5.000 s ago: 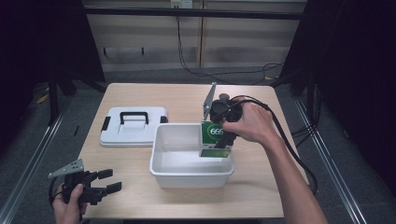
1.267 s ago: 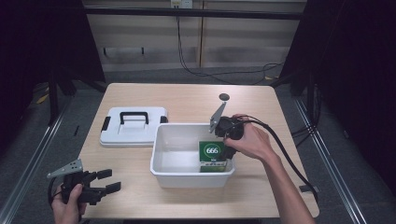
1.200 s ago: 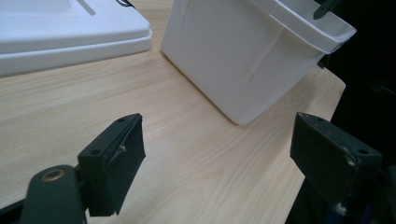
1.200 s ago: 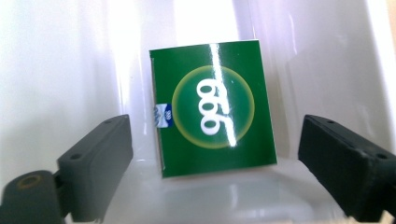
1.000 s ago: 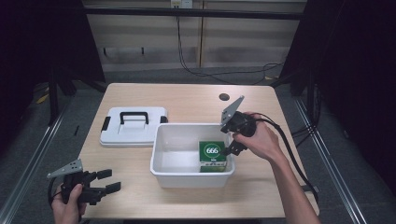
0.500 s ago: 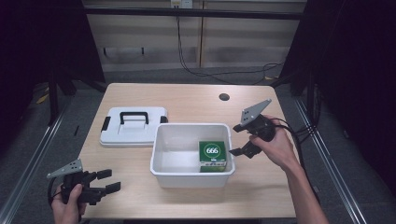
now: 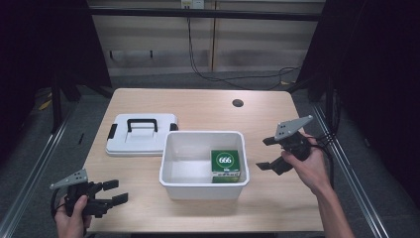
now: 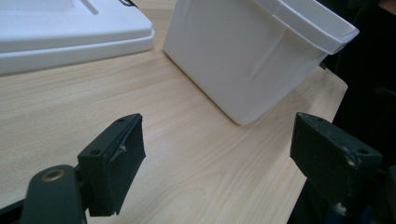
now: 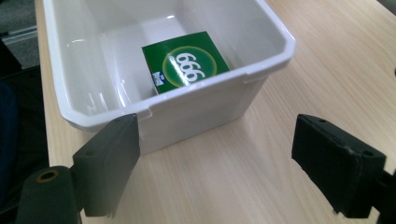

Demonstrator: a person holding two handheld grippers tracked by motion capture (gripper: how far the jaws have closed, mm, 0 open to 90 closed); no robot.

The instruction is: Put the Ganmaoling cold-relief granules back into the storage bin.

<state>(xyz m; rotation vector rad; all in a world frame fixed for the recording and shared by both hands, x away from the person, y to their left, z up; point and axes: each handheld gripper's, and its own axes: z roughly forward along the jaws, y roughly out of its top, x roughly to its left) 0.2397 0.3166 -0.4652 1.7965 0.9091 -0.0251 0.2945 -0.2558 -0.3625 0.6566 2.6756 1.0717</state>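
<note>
The left gripper (image 7: 113,192) sits low, jaws spread wide. The right gripper (image 7: 266,153) hangs raised, jaws wide apart, empty.

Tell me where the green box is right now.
The green box lies inside the white bin at its right end in the high view, right of the white lid and left of the open right gripper.

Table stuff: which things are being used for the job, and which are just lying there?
Part of the job, it seems:
- green box, lying inside the white tub
- right tool, open, beside the tub
- white lid with a black handle, probably goes on next

Just there:
- left tool, open, near the table's front corner
- dark round hole in the tabletop
</note>
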